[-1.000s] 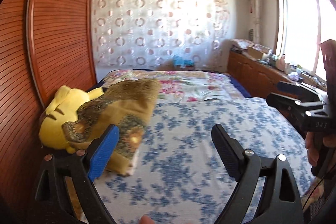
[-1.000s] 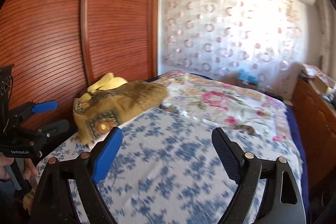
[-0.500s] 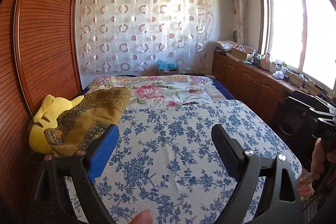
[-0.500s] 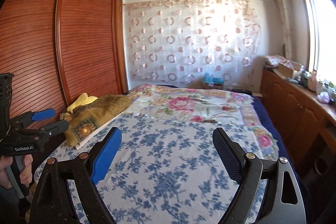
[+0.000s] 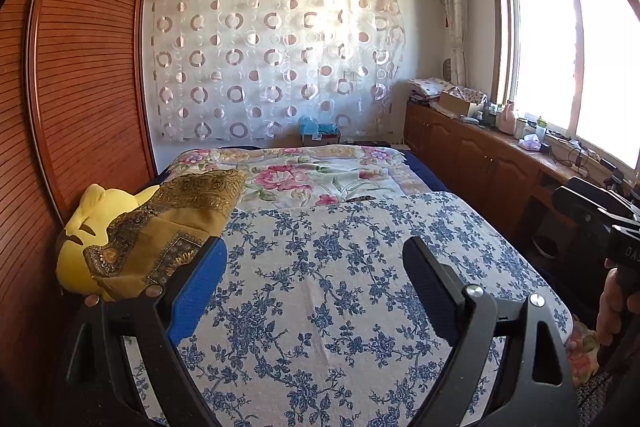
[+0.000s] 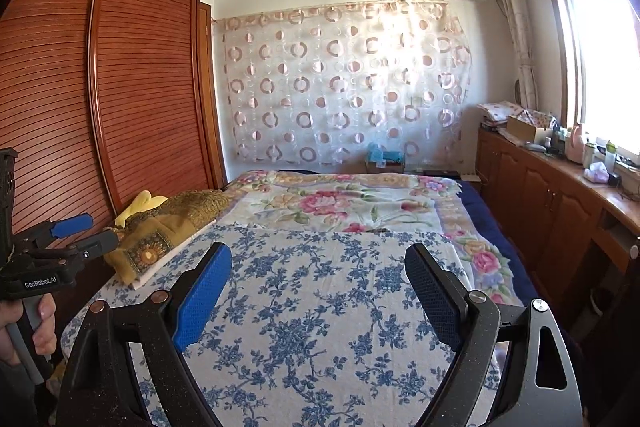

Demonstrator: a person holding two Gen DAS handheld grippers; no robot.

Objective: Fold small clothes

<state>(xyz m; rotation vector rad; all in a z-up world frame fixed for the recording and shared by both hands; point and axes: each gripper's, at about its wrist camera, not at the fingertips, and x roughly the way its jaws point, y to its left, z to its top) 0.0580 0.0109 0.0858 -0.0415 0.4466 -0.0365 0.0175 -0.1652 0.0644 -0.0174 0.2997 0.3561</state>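
Both of your tongs are released, with nothing between the blue pads. In front of your left tongs [image 5: 312,291] and your right tongs [image 6: 320,291] lies only the blue-flowered sheet [image 5: 340,267] on the bed, flat and bare.

The one small cloth you can take is the mustard patterned cloth [image 5: 172,227]. From the left tongs it lies at about ten o'clock, just past the left pad, draped over a yellow plush toy [image 5: 80,239] at the wardrobe [image 5: 80,87] side of the bed. From the right tongs it is also at ten o'clock [image 6: 168,227], but farther. Its long side runs away from you, toward the far end of the bed.

So I judge that your left hand [image 6: 28,323] is the nearer one and should reach first. Beyond it is the pink-flowered blanket [image 5: 320,175].
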